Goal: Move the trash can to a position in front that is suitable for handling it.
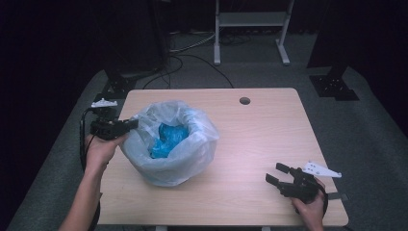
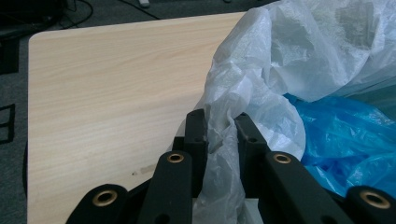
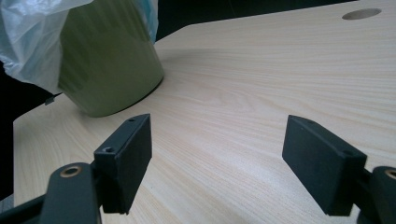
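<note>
Up close, the left gripper [image 2: 223,122] pinches the white bag [image 2: 261,93]; the right gripper [image 3: 217,163] gapes empty.

From my seat I see a pale, matt wood-grain tabletop [image 1: 269,139], smooth, with fine straight streaks. On it stands a thin, translucent white plastic bin liner [image 1: 192,144], crinkled and faintly glossy, its folds catching light. Inside lies a crumpled bright blue plastic film [image 1: 168,137], shinier than the liner. Under the liner I make out a smooth olive-green bin wall [image 3: 112,70] with a soft satin sheen. The left gripper [image 2: 223,122] has matt black plastic jaws with small brass-coloured rivets.
</note>
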{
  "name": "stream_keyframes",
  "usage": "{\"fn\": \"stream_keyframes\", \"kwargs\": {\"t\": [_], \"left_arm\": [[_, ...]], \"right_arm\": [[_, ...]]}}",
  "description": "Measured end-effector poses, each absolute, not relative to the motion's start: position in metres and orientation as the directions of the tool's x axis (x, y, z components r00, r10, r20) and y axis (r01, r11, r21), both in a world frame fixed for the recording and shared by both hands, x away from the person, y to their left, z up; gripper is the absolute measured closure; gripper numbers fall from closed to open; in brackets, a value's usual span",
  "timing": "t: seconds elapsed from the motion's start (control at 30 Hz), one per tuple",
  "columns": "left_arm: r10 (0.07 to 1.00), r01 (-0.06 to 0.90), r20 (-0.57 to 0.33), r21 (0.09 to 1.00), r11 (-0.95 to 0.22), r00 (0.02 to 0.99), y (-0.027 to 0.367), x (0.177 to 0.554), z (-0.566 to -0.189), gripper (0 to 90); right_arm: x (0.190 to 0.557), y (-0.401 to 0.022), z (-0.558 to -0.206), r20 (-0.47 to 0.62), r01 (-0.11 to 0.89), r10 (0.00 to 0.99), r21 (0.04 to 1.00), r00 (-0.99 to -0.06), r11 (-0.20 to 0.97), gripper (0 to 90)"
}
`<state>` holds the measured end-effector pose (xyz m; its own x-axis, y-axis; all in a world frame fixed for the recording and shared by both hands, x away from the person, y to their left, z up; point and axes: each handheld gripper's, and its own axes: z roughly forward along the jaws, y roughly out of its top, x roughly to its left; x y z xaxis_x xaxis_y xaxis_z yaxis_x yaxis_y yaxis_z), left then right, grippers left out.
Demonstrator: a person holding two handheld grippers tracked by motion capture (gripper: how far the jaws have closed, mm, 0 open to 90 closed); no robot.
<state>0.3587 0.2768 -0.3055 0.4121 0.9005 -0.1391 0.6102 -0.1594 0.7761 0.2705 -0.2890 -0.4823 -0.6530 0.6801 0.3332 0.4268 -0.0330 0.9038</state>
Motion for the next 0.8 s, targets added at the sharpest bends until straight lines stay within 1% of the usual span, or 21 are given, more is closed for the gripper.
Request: {"fn": "stream_keyframes", "kwargs": {"t": [0.07,0.23,0.33,0.4,0.5,0.6,0.7,0.8], "left_arm": [[0.896,0.608,-0.153,0.780,-0.149,0.416,0.279,0.355,-0.306,77.9],[0.891,0.583,-0.155,0.800,-0.139,0.426,0.282,0.350,-0.310,75.8],[0.889,0.565,-0.177,0.818,-0.105,0.421,0.287,0.347,-0.314,74.8],[0.892,0.545,-0.165,0.832,-0.103,0.420,0.288,0.345,-0.315,71.3],[0.897,0.511,-0.141,0.853,-0.104,0.419,0.288,0.340,-0.314,70.6],[0.899,0.474,-0.115,0.874,-0.111,0.422,0.288,0.336,-0.312,73.2],[0.899,0.443,-0.096,0.889,-0.116,0.428,0.288,0.333,-0.310,78.3],[0.895,0.411,-0.079,0.904,-0.121,0.438,0.289,0.330,-0.308,83.1]], "right_arm": [[0.270,-0.289,-0.482,0.334,0.427,0.682,0.903,-0.651,-0.035,22.9],[0.271,-0.289,-0.484,0.334,0.432,0.686,0.901,-0.646,-0.032,22.9],[0.272,-0.288,-0.485,0.337,0.439,0.689,0.898,-0.642,-0.031,22.9],[0.273,-0.288,-0.485,0.343,0.443,0.688,0.896,-0.639,-0.035,22.9],[0.274,-0.286,-0.485,0.346,0.449,0.689,0.893,-0.636,-0.034,23.0],[0.276,-0.282,-0.482,0.354,0.454,0.683,0.890,-0.638,-0.037,23.0],[0.280,-0.274,-0.473,0.353,0.461,0.672,0.887,-0.651,-0.020,22.9],[0.287,-0.264,-0.460,0.374,0.463,0.634,0.886,-0.677,-0.027,22.9]]}}
